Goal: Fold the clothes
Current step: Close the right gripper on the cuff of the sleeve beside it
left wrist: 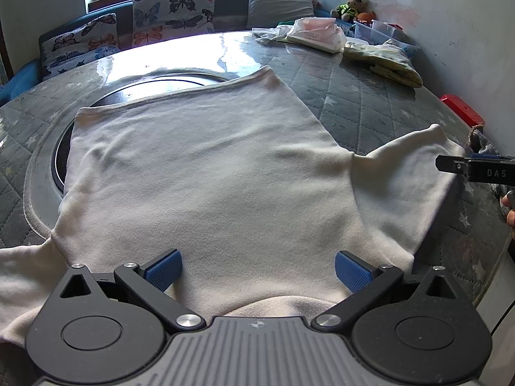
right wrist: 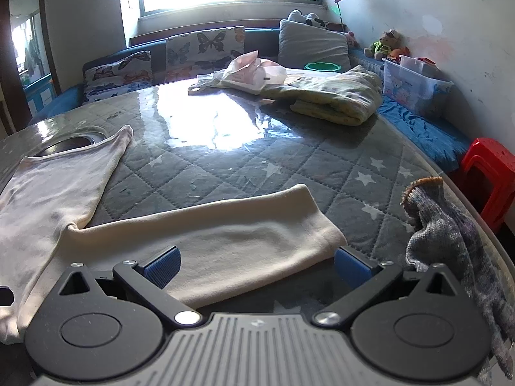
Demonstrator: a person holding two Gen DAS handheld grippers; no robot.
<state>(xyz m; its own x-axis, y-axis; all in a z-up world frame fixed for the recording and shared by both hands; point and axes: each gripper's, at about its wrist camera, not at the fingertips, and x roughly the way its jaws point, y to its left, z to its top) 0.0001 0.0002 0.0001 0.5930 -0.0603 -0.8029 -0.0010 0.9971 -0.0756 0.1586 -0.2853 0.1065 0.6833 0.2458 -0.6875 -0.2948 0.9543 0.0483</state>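
Observation:
A cream long-sleeved shirt (left wrist: pixel 206 167) lies spread flat on the round quilted table (left wrist: pixel 370 96), hem away from me, sleeves out to both sides. My left gripper (left wrist: pixel 257 271) is open over the shirt's near edge at the collar, holding nothing. My right gripper (right wrist: pixel 257 268) is open just above the right sleeve (right wrist: pixel 206 241), near its cuff; the sleeve lies between the blue pads (right wrist: pixel 162 268). The right gripper also shows in the left wrist view (left wrist: pixel 450 164) at the sleeve's end.
A folded yellow-green blanket (right wrist: pixel 334 96), a plastic bag (right wrist: pixel 251 70) and a grey knit glove (right wrist: pixel 450 234) lie on the table. A red stool (right wrist: pixel 489 173) stands at the right. A sofa with butterfly cushions (right wrist: pixel 206 45) is behind. A dark round inset (left wrist: pixel 135 90) lies under the shirt's hem.

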